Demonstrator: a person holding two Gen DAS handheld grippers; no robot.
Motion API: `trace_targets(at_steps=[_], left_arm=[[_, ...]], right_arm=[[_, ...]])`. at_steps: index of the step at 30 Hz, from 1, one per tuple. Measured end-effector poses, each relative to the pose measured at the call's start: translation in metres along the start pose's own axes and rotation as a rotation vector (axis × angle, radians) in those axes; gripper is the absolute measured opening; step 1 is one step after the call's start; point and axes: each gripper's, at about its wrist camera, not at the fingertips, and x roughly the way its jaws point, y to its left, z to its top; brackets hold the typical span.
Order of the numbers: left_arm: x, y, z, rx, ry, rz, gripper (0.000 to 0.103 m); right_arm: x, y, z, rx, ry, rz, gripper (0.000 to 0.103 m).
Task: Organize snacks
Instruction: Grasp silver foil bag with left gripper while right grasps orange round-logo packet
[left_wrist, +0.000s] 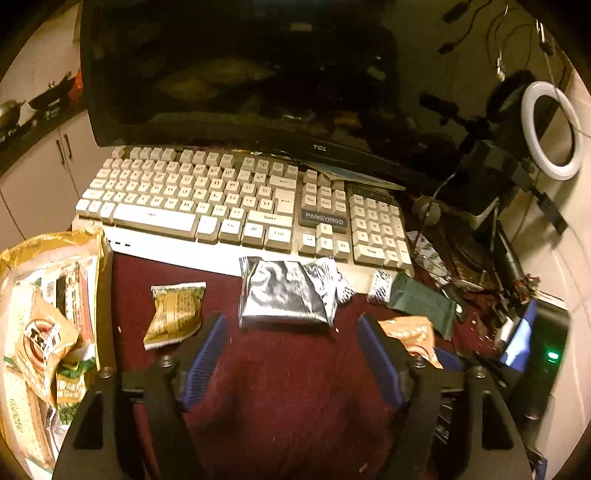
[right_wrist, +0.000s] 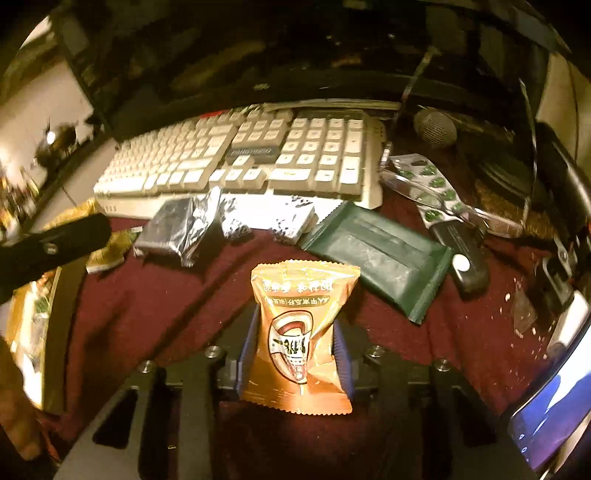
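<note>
At the left edge of the left wrist view sits an open golden box (left_wrist: 99, 258), crowded with snack packets: an orange-brown one with a round emblem, green ones and pale ones, overlapping too much to count. The right wrist view catches only a sliver of this box at its far left edge.

The left tool (left_wrist: 291, 350) fills the bottom of its own view, its blue-padded fingers (left_wrist: 207, 354) spread wide over the bare maroon tabletop (left_wrist: 288, 387) with nothing between them. Above it lie a green-and-gold packet (left_wrist: 173, 314), left of centre, and a crumpled silver foil pouch (left_wrist: 284, 291) just in front of the keyboard (left_wrist: 221, 195). A dark monitor (left_wrist: 236, 74) fills the top of the frame, and a white ring light (left_wrist: 550, 129) stands at upper right; the other view does not show the ring light.

The right tool (right_wrist: 295, 343) is pressed together on an orange snack packet (right_wrist: 301, 332) at the lower centre of its view. The packet stands upright between the pads, glossy, with serrated ends, printed characters and a round red-and-white emblem. In the left wrist view it shows only as an orange corner behind the right finger. Above and right of it lies a flat dark green packet (right_wrist: 376, 254), and beyond that a strip printed with green shapes (right_wrist: 424, 181), a black device with a white button (right_wrist: 461, 262) and a microphone head (right_wrist: 436, 125), all plainer here than in the left view.
</note>
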Motion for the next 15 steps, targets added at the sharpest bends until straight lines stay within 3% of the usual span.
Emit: trace_targets(at_steps=[6, 11, 15], left_arm=[[0.037, -0.009, 0.006, 0.015, 0.060, 0.062, 0.080], [0.060, -0.015, 0.005, 0.041, 0.090, 0.118, 0.080], [0.073, -0.015, 0.005, 0.044, 0.084, 0.141, 0.090]], right_arm=[[-0.016, -0.030, 0.007, 0.150, -0.089, 0.025, 0.035], [-0.028, -0.037, 0.008, 0.191, -0.139, 0.052, 0.035], [-0.029, -0.035, 0.009, 0.190, -0.140, 0.072, 0.035]])
